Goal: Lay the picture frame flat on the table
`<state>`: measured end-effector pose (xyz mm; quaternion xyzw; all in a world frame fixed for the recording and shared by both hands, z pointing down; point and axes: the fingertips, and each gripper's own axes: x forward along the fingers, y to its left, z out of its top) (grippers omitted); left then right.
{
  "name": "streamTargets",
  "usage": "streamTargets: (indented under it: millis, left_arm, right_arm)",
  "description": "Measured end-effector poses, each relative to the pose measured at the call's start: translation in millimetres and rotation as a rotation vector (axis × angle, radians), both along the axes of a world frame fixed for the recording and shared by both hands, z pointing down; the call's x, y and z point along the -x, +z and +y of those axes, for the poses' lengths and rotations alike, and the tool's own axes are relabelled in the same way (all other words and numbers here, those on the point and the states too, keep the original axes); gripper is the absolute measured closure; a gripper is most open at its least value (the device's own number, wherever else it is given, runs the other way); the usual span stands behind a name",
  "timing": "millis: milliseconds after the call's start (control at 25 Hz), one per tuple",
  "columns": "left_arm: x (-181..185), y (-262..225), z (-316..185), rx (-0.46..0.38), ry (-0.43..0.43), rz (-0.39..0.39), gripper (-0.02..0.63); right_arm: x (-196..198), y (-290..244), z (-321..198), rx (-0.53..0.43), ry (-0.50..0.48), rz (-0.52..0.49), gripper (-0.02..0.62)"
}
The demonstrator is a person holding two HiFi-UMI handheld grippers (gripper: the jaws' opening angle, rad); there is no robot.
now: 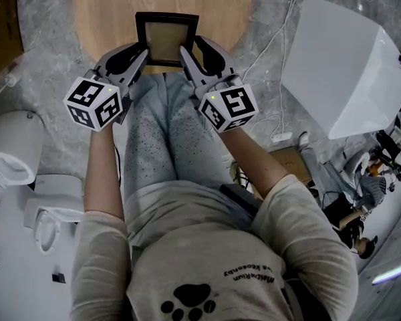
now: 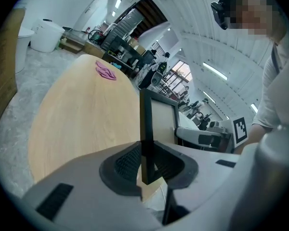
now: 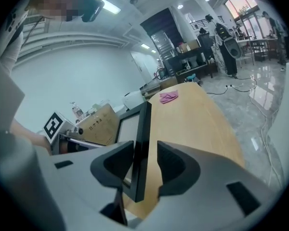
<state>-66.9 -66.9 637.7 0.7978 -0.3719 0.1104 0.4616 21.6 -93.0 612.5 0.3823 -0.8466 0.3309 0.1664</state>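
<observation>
While the slim black rectangular picture frame point(image 1: 167, 40) sits at the near edge of the smooth, rounded wooden table point(image 1: 107, 5), the left gripper point(image 1: 143, 53) clamps its ribbed pads on the frame's left side. The right gripper point(image 1: 186, 53) has its jaws spread loosely around the frame's right side.

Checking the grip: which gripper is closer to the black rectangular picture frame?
Left. The left gripper is clamped on the left edge of the black rectangular picture frame; the right gripper straddles its right edge, jaws apart.

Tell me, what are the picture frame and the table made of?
The picture frame has a smooth, dull black border, so it is probably plastic or painted wood. Its pale middle looks like card. The table shows light, streaky grain with a soft sheen, so it is wood or a wood-look coating.
</observation>
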Motion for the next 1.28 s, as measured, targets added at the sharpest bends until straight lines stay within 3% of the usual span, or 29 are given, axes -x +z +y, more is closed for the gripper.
streamTargets:
  millis: [200,360,800,1280]
  left_arm:
    - [6.9,10.0,0.7,0.023,-0.026,-0.036,0.520]
    - [8.0,14.7,0.4,0.038,-0.036,-0.054,0.520]
    - [5.1,43.7,6.3,0.107,-0.064,-0.135,0.520]
    - [0.5,80.4,14.3,0.203,-0.064,-0.146,0.520]
  right_arm:
    - [1.2,13.4,6.2,0.040,0.007,0.038,0.449]
    - [3.6,17.3,7.0,0.053,0.004,0.046,0.499]
    - [1.3,52.7,8.8,0.141,0.005,0.090,0.508]
    - [-2.6,91.3,13.2,0.218,0.001,0.140,0.512]
